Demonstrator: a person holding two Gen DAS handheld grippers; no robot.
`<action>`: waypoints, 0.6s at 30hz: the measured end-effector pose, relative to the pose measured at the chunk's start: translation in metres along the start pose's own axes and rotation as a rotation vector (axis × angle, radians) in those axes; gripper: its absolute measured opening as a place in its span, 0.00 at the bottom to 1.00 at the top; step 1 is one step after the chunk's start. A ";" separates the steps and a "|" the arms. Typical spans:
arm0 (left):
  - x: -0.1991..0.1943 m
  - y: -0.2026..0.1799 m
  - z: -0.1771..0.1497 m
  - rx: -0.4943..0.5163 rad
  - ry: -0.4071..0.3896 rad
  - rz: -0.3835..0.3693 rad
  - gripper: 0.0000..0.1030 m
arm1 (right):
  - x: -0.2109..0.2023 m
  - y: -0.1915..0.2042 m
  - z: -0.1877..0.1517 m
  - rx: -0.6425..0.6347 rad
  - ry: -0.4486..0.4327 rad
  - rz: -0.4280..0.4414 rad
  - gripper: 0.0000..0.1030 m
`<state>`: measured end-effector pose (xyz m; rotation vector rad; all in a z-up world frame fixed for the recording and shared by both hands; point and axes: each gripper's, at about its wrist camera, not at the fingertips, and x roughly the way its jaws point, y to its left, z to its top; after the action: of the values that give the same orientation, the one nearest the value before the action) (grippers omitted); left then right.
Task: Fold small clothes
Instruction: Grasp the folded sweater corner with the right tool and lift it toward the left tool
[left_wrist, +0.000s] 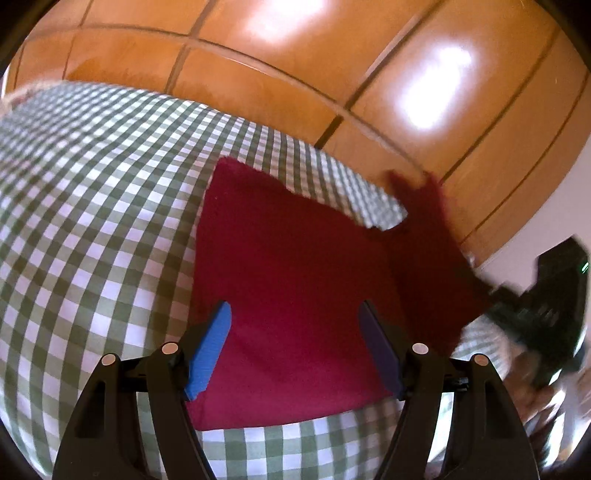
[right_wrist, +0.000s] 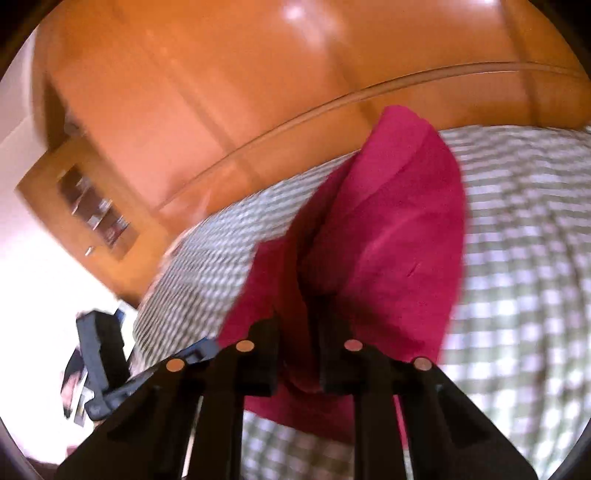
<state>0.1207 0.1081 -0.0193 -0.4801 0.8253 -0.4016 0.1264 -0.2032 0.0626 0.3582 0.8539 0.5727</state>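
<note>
Cloth: a red cloth is spread on the green-and-white checked cover, its near part flat and its right side lifted off the surface.
Lifted part: the raised edge is drawn up into a fold at the right, seen in the right wrist view as a tall ridge of red fabric over the checked cover.
Right gripper: clenched on the red cloth, with fabric bunched between its 2 black fingers; blurred in both views.
Left gripper: released, its 2 blue pads held wide apart above the near part of the cloth, nothing pinched between them.
Behind: glossy orange wooden panels are seen past the far edge of the cover.
</note>
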 end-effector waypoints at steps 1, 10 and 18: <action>-0.003 0.004 0.002 -0.019 -0.007 -0.020 0.69 | 0.012 0.008 -0.003 -0.021 0.024 0.006 0.11; 0.012 0.025 0.020 -0.180 0.068 -0.226 0.78 | 0.054 0.028 -0.037 -0.151 0.107 -0.039 0.13; 0.053 0.006 0.041 -0.207 0.151 -0.301 0.84 | 0.007 0.012 -0.048 -0.112 0.068 0.044 0.57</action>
<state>0.1857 0.0957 -0.0304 -0.7786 0.9489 -0.6393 0.0886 -0.1864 0.0353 0.2568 0.8769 0.6739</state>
